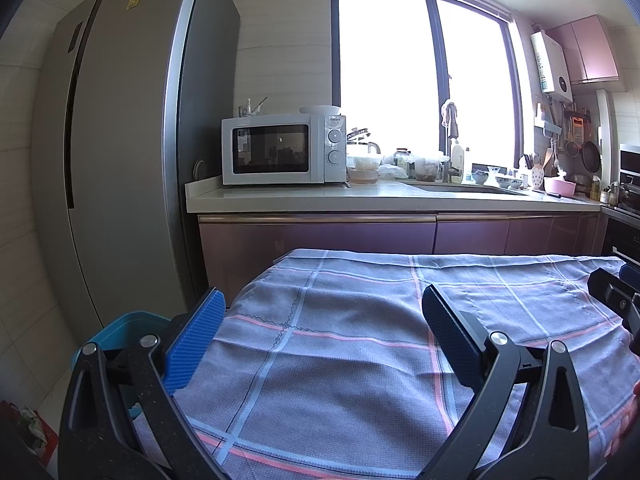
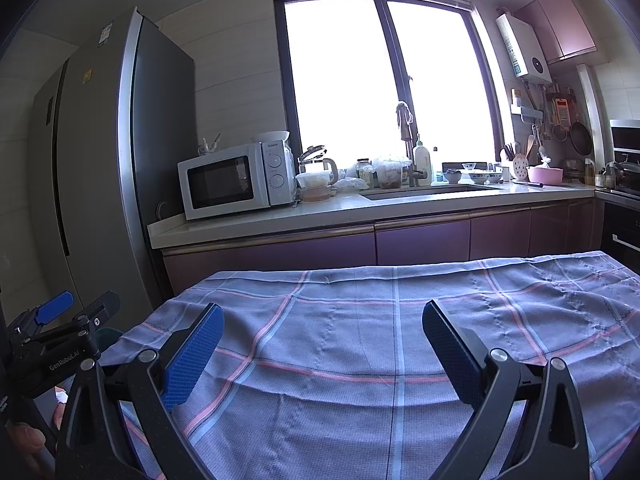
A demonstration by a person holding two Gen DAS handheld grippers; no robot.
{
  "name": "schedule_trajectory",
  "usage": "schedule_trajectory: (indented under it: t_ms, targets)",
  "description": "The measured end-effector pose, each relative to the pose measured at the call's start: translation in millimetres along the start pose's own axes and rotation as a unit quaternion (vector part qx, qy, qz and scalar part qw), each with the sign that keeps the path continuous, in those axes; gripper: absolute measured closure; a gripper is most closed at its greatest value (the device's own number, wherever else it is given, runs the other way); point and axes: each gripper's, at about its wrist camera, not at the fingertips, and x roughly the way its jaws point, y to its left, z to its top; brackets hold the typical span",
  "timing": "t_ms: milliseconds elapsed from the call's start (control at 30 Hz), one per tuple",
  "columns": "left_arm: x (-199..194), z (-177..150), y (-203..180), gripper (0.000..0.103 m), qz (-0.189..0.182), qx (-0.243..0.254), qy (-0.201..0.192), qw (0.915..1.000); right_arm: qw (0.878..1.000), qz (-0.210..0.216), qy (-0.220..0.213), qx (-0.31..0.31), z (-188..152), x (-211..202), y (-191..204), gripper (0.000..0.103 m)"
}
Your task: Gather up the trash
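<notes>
Left wrist view. Your left gripper (image 1: 320, 320): jaws spread wide, nothing between them, held above the checked tablecloth (image 1: 360, 360). The cloth shows no litter anywhere in this view. A teal bin (image 1: 120, 330) sits just beside the table's left edge, low down, partly hidden behind the gripper's frame. Something crumpled lies on the floor at the lower left (image 1: 30, 428); too blurred to name. Your right gripper (image 1: 616, 300) just enters at the right edge.

Right wrist view. Your right gripper (image 2: 322, 340): jaws likewise wide, empty, over the same tablecloth (image 2: 360, 320), again bare of trash. Your left gripper (image 2: 60, 320) sits at the left edge, near the table's corner. Beyond: microwave (image 2: 236, 180), fridge (image 2: 100, 160), sink (image 2: 428, 192).

Step, as judged: either not begun or finished, with no trash in view. Your next move calls for finding a piece before closing on anything.
</notes>
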Motion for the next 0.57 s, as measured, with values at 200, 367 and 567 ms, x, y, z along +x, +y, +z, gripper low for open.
schedule_trajectory:
  t_ms: [200, 367, 567]
  targets:
    - [1.1, -2.5, -6.2, 0.006, 0.008, 0.018, -0.001, 0.9998, 1.0, -0.001, 0.0, -0.003, -0.5, -0.5, -0.4, 0.007]
    - [12.5, -4.4, -10.8, 0.006, -0.006, 0.023, 0.028, 0.9993, 1.0, -0.006, 0.003, -0.001, -1.2, 0.9, -5.4, 0.007]
    - [69.0, -7.0, -14.5, 0.006, -0.047, 0.02, 0.135, 0.9896, 0.999, -0.031, 0.027, 0.004, 0.7, 7.0, -34.1, 0.007]
